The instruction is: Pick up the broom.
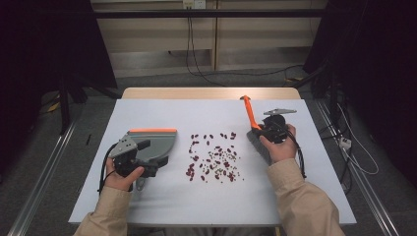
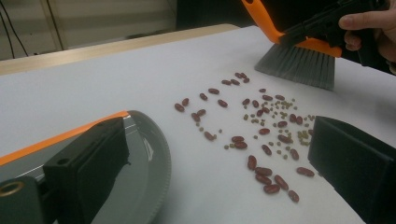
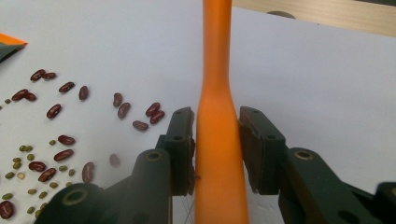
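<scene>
1. While the right gripper (image 3: 217, 151) clamps the brush's orange handle (image 3: 215, 93), its fingers (image 3: 180, 149) sit closed on the waist of that handle, one each side, and the grey bristles (image 2: 299, 65) rest on the white worktop (image 1: 162, 201) just right of the spill.
2. Over on the left, the left gripper (image 1: 133, 160) has the grey dustpan (image 1: 155, 145); one finger (image 2: 86, 163) lies on the pan's tray, but how tightly the pair pinches I cannot tell.
3. Between them, red kidney beans (image 1: 211, 157) and small green beans (image 2: 280, 114) lie scattered mid-worktop.
4. Handling call: beans are light, hard and smooth, so they will likely roll and skitter under a fast stroke.
5. That rigid plastic handle looks slick; holding it low, near the bristles, should give control.
6. Soft bristles will flex, so light pressure seems wise.
</scene>
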### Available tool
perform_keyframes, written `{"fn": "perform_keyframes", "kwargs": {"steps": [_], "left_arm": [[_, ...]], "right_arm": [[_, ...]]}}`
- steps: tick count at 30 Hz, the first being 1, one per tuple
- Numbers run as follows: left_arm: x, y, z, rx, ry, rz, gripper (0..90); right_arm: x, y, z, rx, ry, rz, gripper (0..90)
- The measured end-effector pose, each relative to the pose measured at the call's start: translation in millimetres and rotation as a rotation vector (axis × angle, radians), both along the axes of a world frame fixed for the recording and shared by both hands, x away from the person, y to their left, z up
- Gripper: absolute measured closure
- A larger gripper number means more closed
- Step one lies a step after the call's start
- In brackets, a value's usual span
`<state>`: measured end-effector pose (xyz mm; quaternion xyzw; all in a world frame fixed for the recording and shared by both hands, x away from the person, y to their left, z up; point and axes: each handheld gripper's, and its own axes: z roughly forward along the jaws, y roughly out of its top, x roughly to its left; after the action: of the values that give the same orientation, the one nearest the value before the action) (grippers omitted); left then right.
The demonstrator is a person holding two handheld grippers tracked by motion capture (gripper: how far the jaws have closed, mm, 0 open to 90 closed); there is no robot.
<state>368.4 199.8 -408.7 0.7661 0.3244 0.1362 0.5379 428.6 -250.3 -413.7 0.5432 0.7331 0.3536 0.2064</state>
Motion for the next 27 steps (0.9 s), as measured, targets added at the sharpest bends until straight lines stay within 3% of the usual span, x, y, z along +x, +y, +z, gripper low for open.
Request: {"fn": "perform_keyframes", "kwargs": {"steps": [11, 22, 27], "left_arm": [[0.2, 0.2, 0.0, 0.000, 0.000, 0.002, 4.7], [0.1, 1.1, -0.6, 0.002, 0.001, 0.000, 4.7], [-0.5, 1.7, -1.3, 0.000, 0.003, 0.002, 4.7]], "right_arm": [[-6.6, -0.3, 3.6, 0.003, -0.015, 0.023, 55.5], [-26.0, -12.2, 6.5, -0.003, -0.005, 0.009, 55.2], [-29.1, -18.4, 3.1, -0.007, 0.004, 0.023, 60.9]]}}
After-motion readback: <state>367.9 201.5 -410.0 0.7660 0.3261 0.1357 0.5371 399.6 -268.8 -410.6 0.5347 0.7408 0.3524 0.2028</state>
